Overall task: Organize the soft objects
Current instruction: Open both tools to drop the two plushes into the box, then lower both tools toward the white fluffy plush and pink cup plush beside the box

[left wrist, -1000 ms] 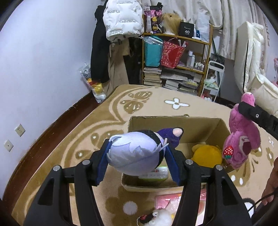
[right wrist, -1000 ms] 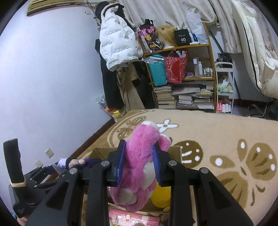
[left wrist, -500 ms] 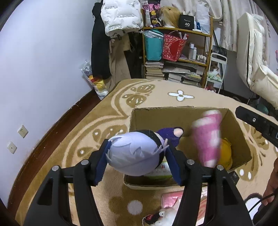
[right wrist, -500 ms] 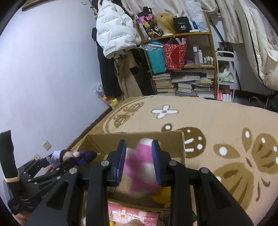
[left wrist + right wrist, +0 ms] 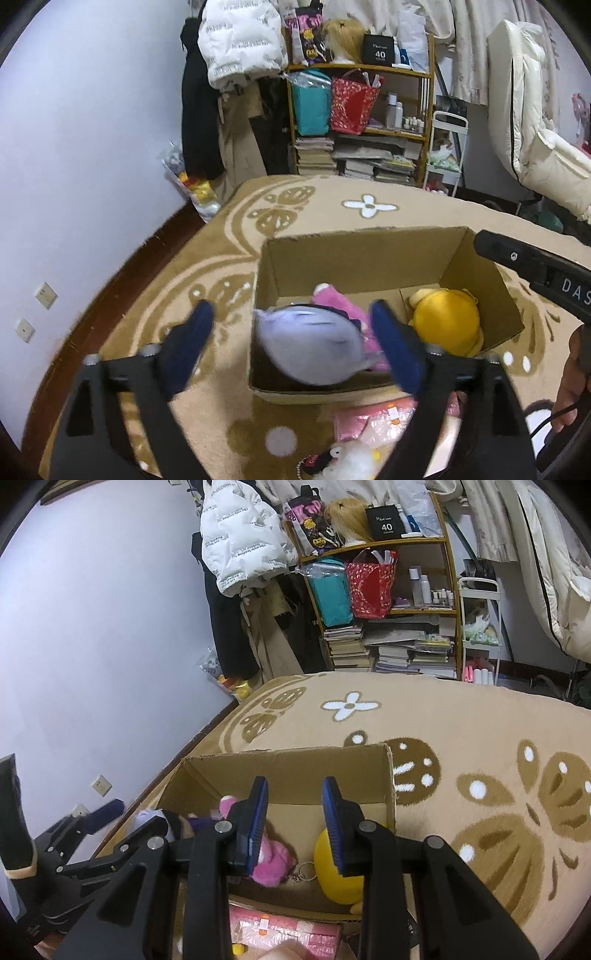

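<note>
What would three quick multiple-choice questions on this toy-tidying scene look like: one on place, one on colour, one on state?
1. Where does the pink plush lie?
A. on the shelf
B. in the cardboard box
C. on the rug

2. What colour is the round plush at the box's right end?
A. yellow
B. green
C. red

3. How does the left gripper stand?
A. clamped on a book
C. out of view
B. open, the lavender plush loose between its fingers

Answers: 1 B, box walls surround it; 2 A, plainly yellow; 3 B, gaps show on both sides.
</note>
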Tool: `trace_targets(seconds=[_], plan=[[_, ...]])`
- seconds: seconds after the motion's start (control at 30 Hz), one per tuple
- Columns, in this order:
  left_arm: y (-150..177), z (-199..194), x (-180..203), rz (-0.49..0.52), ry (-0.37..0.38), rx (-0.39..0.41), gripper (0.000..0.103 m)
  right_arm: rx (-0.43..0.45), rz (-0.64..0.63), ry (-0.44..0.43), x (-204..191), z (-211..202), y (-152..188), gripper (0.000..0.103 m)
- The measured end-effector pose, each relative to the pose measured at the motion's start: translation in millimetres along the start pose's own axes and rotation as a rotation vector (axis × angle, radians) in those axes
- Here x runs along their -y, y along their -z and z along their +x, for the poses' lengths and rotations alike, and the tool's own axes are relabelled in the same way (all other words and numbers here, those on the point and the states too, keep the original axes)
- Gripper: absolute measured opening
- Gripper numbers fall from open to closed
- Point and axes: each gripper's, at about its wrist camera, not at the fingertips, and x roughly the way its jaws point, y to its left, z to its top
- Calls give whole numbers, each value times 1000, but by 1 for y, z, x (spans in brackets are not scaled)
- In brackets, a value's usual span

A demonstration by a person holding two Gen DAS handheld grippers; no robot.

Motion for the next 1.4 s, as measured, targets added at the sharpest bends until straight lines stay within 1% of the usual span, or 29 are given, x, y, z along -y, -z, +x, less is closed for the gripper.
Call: trace_targets(seconds=[0.03, 0.07, 0.13, 0.2, 0.27, 0.3, 0.37, 0.43, 0.57, 0.7, 0.9, 1.1, 1.23, 1.3, 1.4], plan=[[-1, -1, 0, 4, -3, 3, 95, -2, 0, 2, 0, 0, 0, 33], [-1, -1, 1, 13, 1, -11, 97, -5, -1, 2, 0, 0, 1, 40], [-1, 2, 1, 24, 11, -42, 97, -6, -5, 12, -1, -1, 1, 48], [-1, 3, 1, 21, -11, -51, 98, -4, -13, 19, -2, -3, 1, 55], [-1, 2, -1, 17, -33, -49, 98, -3, -21, 26, -4, -5, 1, 73], [-2, 1, -2, 19, -40, -49, 99, -4, -23, 23, -5, -6, 1, 78], [-3, -3, -1, 37, -51, -56, 99, -4, -30, 18, -6, -8, 1, 95], [-5, -9, -1, 51, -57, -47, 99, -2, -36, 29, -8, -11, 2, 102], [-3, -20, -1, 70, -63, -37, 99, 0, -36, 40, -10, -18, 4, 103], [1, -28, -5, 49, -39, -51, 99, 5, -15, 44, -8, -27, 6, 103], [5, -37, -11, 26, -23, -57, 99, -5, 16, 65, -2, -40, 12, 103], [13, -40, -9, 32, 16, -113, 99, -40, 56, 75, 4, -47, 24, 103], [20, -45, -5, 39, 41, -128, 99, -60, 104, 51, 9, -52, 37, 103], [25, -45, -4, 34, 52, -140, 99, -67, 109, 57, 9, -53, 42, 102], [32, -44, -5, 32, 62, -161, 99, -89, 115, 53, 10, -54, 50, 96]])
